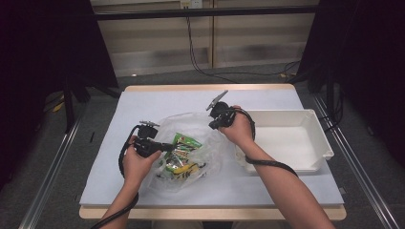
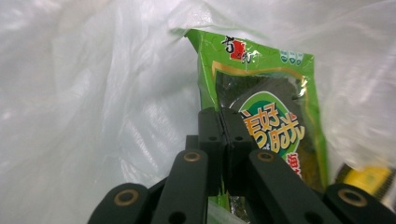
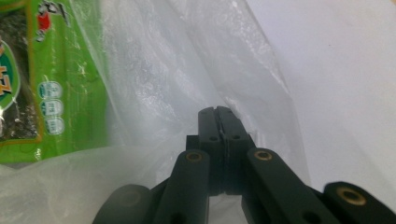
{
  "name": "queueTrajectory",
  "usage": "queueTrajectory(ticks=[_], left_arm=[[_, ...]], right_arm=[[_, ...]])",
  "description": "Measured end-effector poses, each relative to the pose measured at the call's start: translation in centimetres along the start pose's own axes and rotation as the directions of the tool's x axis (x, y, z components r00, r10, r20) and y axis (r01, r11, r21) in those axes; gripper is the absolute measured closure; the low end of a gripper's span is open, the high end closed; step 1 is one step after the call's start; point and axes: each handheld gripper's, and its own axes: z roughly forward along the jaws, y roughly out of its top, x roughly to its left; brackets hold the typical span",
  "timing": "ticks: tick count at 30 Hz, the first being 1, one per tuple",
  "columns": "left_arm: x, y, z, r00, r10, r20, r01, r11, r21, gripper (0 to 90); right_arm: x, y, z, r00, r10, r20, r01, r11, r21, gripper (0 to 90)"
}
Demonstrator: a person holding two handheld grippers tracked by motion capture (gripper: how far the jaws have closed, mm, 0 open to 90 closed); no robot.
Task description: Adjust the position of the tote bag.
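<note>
Your left gripper (image 2: 219,116) has its jaws closed on the green snack packet (image 2: 266,107) at frame centre; your right gripper (image 3: 218,114) pinches the clear plastic bag (image 3: 187,70)

Green snack packet inside my clear plastic bag

The clear plastic bag (image 1: 191,143) lies crumpled on the table, its mouth pulled up toward the far side. Inside, the green snack packet (image 2: 261,102) stands tilted, printed face toward me, dark contents showing through its window, a yellow packet (image 2: 369,179) just beside it.
</note>
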Motion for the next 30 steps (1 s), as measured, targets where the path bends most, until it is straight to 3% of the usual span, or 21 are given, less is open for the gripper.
queueTrajectory(ticks=[5,11,17,25,30], left_arm=[[0.0,0.1,-0.9,0.9998,-0.001,-0.019,0.0,0.999,-0.045,88.8],[0.1,0.2,-2.4,0.9994,0.012,-0.031,-0.015,0.9956,-0.092,89.0],[-0.3,0.3,-2.4,0.9991,0.038,-0.02,-0.039,0.9953,-0.088,89.0],[-0.5,0.5,-2.5,0.9979,0.051,-0.039,-0.055,0.9933,-0.102,89.1],[-0.6,0.5,-2.4,0.9983,0.042,-0.041,-0.047,0.9912,-0.124,89.1]], right_arm=[[0.2,0.0,-0.4,0.9999,0.004,-0.01,-0.005,1.0,-0.014,88.8],[1.4,0.2,-0.8,0.9985,-0.041,-0.037,0.04,0.999,-0.015,88.6],[1.9,0.1,-0.9,0.9984,-0.037,-0.044,0.036,0.999,-0.025,87.1],[2.5,0.5,-2.0,0.9972,-0.043,-0.061,0.04,0.997,-0.06,81.1],[3.6,0.9,-2.6,0.9908,-0.067,-0.118,0.057,0.995,-0.08,73.4]])
